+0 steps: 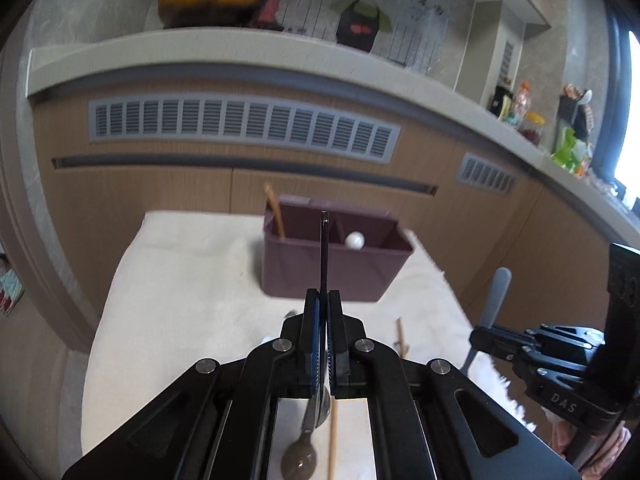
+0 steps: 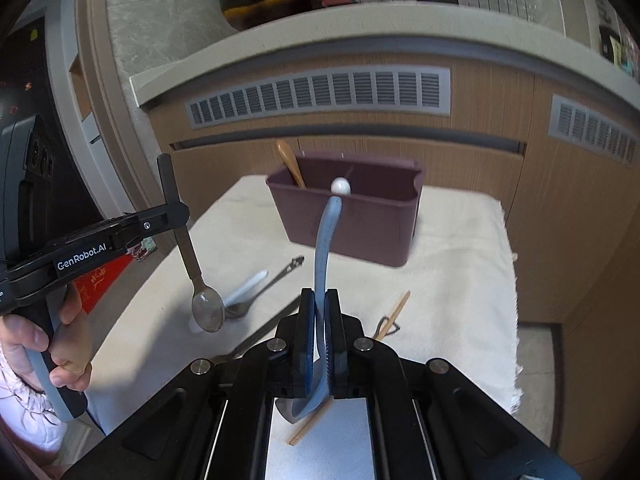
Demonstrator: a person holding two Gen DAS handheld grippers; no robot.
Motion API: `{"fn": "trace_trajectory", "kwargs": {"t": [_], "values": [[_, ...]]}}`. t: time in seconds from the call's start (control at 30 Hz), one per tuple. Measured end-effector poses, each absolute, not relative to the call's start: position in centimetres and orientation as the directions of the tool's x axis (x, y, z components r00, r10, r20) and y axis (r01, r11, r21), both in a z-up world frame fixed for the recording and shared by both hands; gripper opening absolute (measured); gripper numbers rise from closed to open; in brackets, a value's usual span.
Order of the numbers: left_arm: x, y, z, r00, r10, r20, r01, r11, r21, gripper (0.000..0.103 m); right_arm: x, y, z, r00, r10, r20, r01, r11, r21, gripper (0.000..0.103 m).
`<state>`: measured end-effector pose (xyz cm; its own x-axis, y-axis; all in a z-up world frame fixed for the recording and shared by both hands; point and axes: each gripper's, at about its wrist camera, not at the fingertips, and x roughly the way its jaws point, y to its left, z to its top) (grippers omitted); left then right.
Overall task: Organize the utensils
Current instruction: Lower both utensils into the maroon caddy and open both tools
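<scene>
A maroon divided holder (image 1: pixel 336 268) (image 2: pixel 360 220) stands at the far side of a cream cloth. It holds a wooden utensil (image 1: pixel 275 210) (image 2: pixel 291 164) and a white ball-ended utensil (image 1: pixel 354 240) (image 2: pixel 341 187). My left gripper (image 1: pixel 324 300) (image 2: pixel 176 216) is shut on a dark-handled metal spoon (image 1: pixel 323 248) (image 2: pixel 206 308), handle up, bowl hanging down. My right gripper (image 2: pixel 319 300) (image 1: pixel 480 334) is shut on a blue-grey spoon (image 2: pixel 325 248) (image 1: pixel 496 296), handle pointing toward the holder. Both are held above the cloth.
On the cloth (image 2: pixel 452 280) lie a white spoon (image 2: pixel 248 286), a metal spoon (image 2: pixel 240 309), a dark fork (image 2: pixel 286 270), a long dark utensil (image 2: pixel 260 332) and wooden chopsticks (image 2: pixel 394 314) (image 1: pixel 400 336). A wooden cabinet with vents (image 1: pixel 244 124) stands behind.
</scene>
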<state>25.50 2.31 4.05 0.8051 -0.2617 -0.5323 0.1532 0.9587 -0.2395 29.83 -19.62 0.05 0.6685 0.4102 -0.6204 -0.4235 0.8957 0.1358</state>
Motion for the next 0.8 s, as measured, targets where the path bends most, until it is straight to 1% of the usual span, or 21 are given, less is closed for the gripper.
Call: {"fn": "trace_trajectory", "kwargs": {"t": [0.07, 0.13, 0.23, 0.3, 0.37, 0.4, 0.5, 0.57, 0.67, 0.8], "values": [[25.2, 2.1, 6.5, 0.819, -0.293, -0.494, 0.197, 0.951, -0.239, 0.003, 29.9, -19.6, 1.9, 0.682, 0.419, -0.599, -0.434, 0.891, 0.129, 0.004], [25.1, 1.9, 9.6, 0.843, -0.311, -0.439, 0.233, 0.947, -0.222, 0.003, 30.0, -19.6, 4.5, 0.717, 0.412, -0.562, -0.441, 0.893, 0.091, 0.004], [25.8, 1.9, 14.4, 0.870, -0.342, -0.355, 0.281, 0.936, -0.213, 0.003, 30.6, -19.8, 9.5, 0.783, 0.397, -0.479, -0.436, 0.899, 0.032, 0.004], [26.2, 1.9, 17.5, 0.901, -0.327, -0.283, 0.285, 0.941, -0.181, 0.003, 31.3, -20.0, 12.7, 0.823, 0.386, -0.417, -0.424, 0.906, 0.001, 0.004], [26.7, 1.9, 19.7, 0.920, -0.314, -0.235, 0.284, 0.947, -0.152, 0.003, 32.1, -20.1, 15.6, 0.864, 0.358, -0.354, -0.393, 0.919, -0.031, 0.004], [27.2, 2.0, 20.5, 0.926, -0.311, -0.214, 0.283, 0.947, -0.152, 0.003, 32.6, -20.1, 16.3, 0.872, 0.353, -0.340, -0.386, 0.922, -0.033, 0.004], [28.8, 2.3, 21.8, 0.930, -0.316, -0.190, 0.289, 0.945, -0.156, 0.003, 34.1, -20.2, 18.0, 0.892, 0.337, -0.301, -0.363, 0.931, -0.034, 0.004], [30.1, 2.5, 21.8, 0.929, -0.314, -0.195, 0.286, 0.945, -0.161, 0.003, 35.2, -19.9, 18.0, 0.903, 0.315, -0.291, -0.344, 0.937, -0.054, 0.004], [32.8, 2.8, 20.4, 0.923, -0.315, -0.220, 0.279, 0.944, -0.178, 0.003, 37.4, -19.4, 16.6, 0.893, 0.310, -0.327, -0.346, 0.937, -0.054, 0.004], [36.1, 2.4, 17.0, 0.908, -0.317, -0.274, 0.274, 0.944, -0.185, 0.003, 40.5, -18.7, 13.7, 0.872, 0.306, -0.383, -0.350, 0.935, -0.050, 0.004]]}}
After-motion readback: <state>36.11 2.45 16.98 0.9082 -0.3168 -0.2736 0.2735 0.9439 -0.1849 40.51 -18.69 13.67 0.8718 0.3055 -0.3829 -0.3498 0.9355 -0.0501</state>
